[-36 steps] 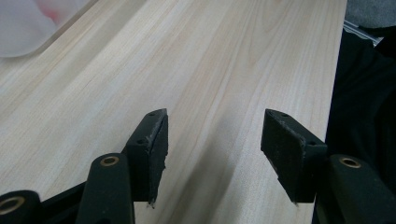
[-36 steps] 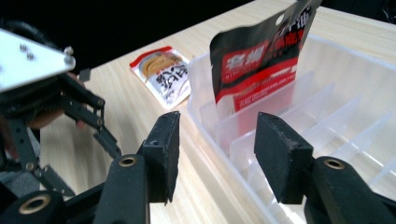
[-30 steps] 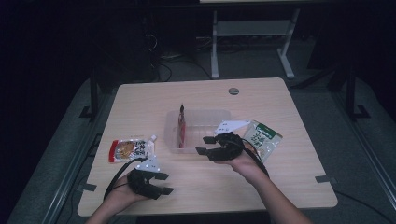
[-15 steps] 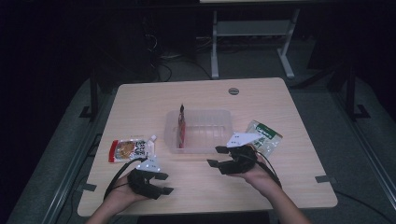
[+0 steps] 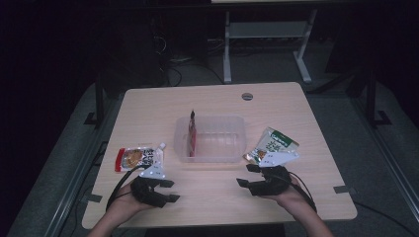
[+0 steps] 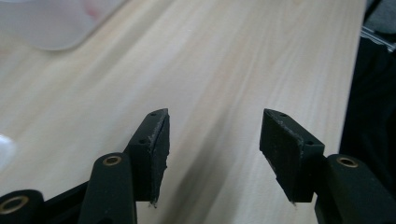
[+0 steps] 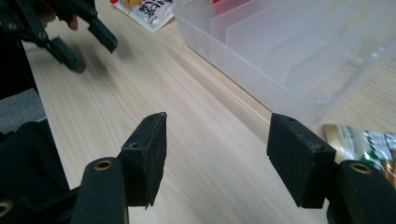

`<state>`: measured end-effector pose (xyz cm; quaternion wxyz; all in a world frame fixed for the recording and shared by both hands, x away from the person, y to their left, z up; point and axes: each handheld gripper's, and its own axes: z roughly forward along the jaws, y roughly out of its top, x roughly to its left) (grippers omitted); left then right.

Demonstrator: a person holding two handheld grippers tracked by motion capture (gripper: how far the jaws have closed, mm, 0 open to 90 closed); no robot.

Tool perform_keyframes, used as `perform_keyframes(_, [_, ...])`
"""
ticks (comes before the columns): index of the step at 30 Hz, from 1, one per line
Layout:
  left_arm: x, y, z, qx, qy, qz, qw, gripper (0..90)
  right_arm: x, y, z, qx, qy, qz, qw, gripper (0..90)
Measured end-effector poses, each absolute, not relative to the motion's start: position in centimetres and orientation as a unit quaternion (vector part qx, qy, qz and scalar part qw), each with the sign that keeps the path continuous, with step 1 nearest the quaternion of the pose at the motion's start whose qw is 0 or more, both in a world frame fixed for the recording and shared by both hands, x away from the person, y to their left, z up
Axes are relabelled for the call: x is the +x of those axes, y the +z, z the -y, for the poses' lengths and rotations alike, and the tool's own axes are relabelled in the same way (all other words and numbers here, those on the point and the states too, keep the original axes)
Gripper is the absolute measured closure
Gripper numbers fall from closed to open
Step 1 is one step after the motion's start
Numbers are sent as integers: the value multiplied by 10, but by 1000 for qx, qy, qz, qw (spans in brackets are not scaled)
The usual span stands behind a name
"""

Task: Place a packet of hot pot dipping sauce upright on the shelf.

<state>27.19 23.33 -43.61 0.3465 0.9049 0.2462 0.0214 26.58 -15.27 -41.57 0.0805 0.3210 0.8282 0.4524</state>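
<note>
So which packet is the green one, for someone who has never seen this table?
Start at the clear plastic tub in the middle of the wooden table. The green packet lies flat just beside its right end, ahead of the right gripper. Its green-and-white print sets it apart from the red-and-orange pouch left of the tub.

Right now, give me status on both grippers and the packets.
Left gripper open, empty. Right gripper open, empty, jaws just widened. Green-white foil packet beside clear plastic bin; red-orange packet on table. Nothing blocking.
</note>
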Motion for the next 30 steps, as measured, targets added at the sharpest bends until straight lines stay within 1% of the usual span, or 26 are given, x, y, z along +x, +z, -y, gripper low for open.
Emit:
perform_keyframes(4, [279,-431,-246,899,43,-267,344,425,263,-418,160,327,450,-826,87,370])
perform_keyframes(9, [293,-424,-267,888,73,-304,338,426,257,-423,167,332,442,-829,85,370])
perform_keyframes(13, [305,-418,-282,880,87,-333,328,478,252,-427,171,340,438,-829,76,369])
perform_keyframes(16, [317,-413,-295,872,101,-355,320,586,252,-428,172,342,438,-828,75,370])
perform_keyframes(19, [330,-409,-307,867,125,-369,310,595,252,-428,171,343,439,-827,73,370])
perform_keyframes(23, [345,-406,-322,856,145,-388,308,597,252,-429,171,338,436,-830,77,370])
perform_keyframes(25, [354,-407,-329,852,142,-400,307,627,252,-429,171,338,437,-830,78,370])
perform_keyframes(27, [361,-408,-335,849,142,-408,303,691,252,-429,170,345,434,-829,70,370])
perform_keyframes(30, [372,-412,-341,847,137,-418,299,792,253,-430,171,341,434,-830,75,370])
